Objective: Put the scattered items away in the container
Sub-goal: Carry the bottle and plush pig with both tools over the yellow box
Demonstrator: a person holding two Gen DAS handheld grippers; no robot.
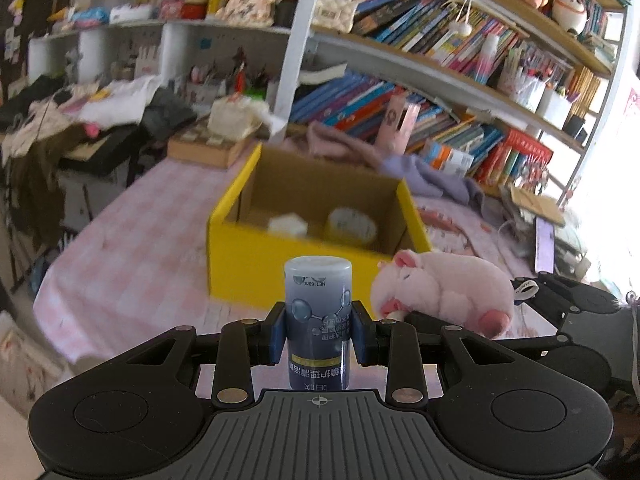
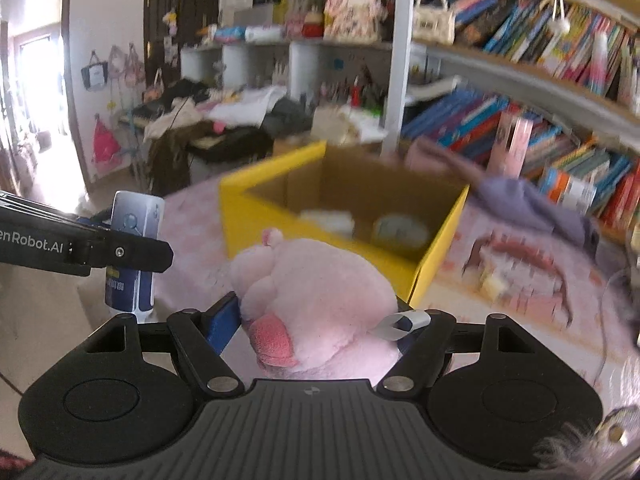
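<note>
My left gripper (image 1: pixel 318 330) is shut on a blue-grey bottle (image 1: pixel 318 312), held upright in front of the yellow cardboard box (image 1: pixel 256 276). In the right wrist view the same bottle (image 2: pixel 134 224) shows at the left, clamped by the left gripper's finger. My right gripper (image 2: pixel 320 320) is shut on a pink plush pig (image 2: pixel 320 300); the pig (image 1: pixel 444 292) also appears at the right of the left wrist view. The box (image 2: pixel 256 216) sits open on the pink checked cloth, with a white lump (image 1: pixel 288 224) and a tape roll (image 1: pixel 352 226) inside.
A purple cloth (image 1: pixel 432 176) lies behind the box on the right. Bookshelves (image 1: pixel 460 40) full of books rise behind the table. Piled clothes (image 1: pixel 100 112) cover a desk at the far left. A small pale object (image 2: pixel 494 284) lies on the cloth right of the box.
</note>
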